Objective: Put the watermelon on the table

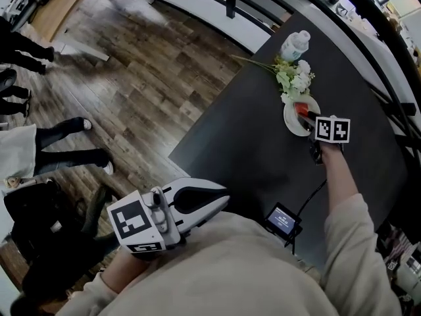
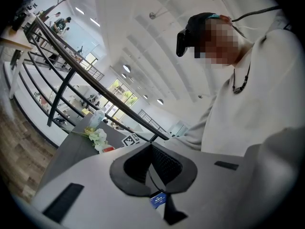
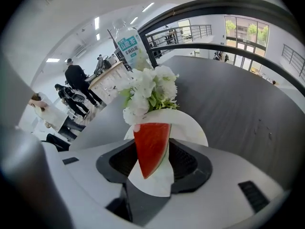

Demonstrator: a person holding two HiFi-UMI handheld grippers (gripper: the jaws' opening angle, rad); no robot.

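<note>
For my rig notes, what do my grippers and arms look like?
The left gripper and right gripper are white, tongs lined black, each bearing a cube of square black markers. Cream sleeves; a black cable hangs beside the right one.

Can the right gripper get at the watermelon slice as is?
Likely yes: the right gripper holds open jaws either side of the watermelon slice on the plate; nothing blocks, the flowers sit behind it.
</note>
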